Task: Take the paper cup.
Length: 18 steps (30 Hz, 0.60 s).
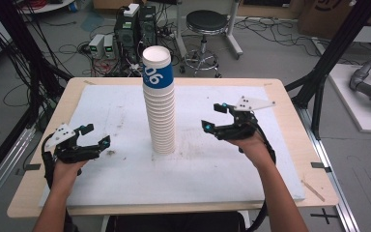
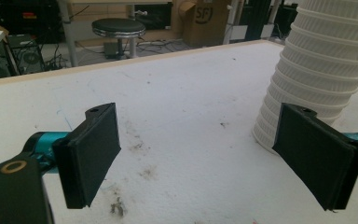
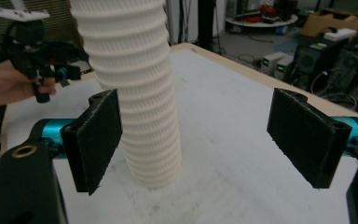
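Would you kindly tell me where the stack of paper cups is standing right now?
In the high view, the stack of paper cups stands upright near the middle of the white mat, between the left gripper and the right gripper, touching neither.

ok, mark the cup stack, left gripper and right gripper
cup stack (image 1: 163,121), high view, ribbed white middle.
left gripper (image 1: 96,136), high view, gap between its open jaw tips.
right gripper (image 1: 212,116), high view, gap between its open jaw tips.

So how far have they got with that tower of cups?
Barely begun. The cup stack stands whole and upright on the white mat. The left claw and right claw are open on either side of it, holding nothing. Every cup is yet to be handled.
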Available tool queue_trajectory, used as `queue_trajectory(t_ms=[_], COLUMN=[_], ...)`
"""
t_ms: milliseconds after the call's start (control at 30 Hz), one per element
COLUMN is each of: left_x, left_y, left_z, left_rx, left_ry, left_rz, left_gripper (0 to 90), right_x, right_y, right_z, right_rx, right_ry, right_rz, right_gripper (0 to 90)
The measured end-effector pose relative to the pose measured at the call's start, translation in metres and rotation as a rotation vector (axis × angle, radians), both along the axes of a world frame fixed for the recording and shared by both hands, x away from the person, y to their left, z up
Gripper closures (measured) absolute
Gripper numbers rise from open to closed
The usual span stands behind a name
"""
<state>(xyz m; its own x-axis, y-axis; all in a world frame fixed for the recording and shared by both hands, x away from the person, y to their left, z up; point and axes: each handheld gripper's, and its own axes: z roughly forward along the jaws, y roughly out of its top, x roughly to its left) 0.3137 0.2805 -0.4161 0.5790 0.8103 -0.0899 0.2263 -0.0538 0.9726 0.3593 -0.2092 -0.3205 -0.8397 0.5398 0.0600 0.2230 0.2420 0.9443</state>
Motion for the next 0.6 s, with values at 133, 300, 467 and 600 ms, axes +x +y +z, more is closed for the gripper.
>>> queue_trajectory(t_ms=[133, 300, 467, 600], left_x=[0.001, 0.001, 0.000, 0.000], left_y=[-0.001, 0.000, 0.000, 0.000], left_z=[-0.001, 0.000, -0.001, -0.001], left_rx=[0.008, 0.005, 0.004, -0.001], left_ry=[0.006, 0.007, 0.012, 0.010], left_rz=[-0.006, 0.000, -0.003, -0.003], left_gripper=[14.0, 14.0, 14.0, 14.0], right_x=[0.008, 0.015, 0.021, 0.027], right_y=[0.024, 0.049, 0.071, 0.084], right_z=[0.021, 0.044, 0.057, 0.061], right_rx=[-0.014, 0.018, 0.004, 0.013], right_ry=[-0.033, -0.061, -0.075, -0.066], right_rz=[0.050, 0.117, 0.158, 0.197], right_gripper=[18.2, 18.2, 18.2, 18.2])
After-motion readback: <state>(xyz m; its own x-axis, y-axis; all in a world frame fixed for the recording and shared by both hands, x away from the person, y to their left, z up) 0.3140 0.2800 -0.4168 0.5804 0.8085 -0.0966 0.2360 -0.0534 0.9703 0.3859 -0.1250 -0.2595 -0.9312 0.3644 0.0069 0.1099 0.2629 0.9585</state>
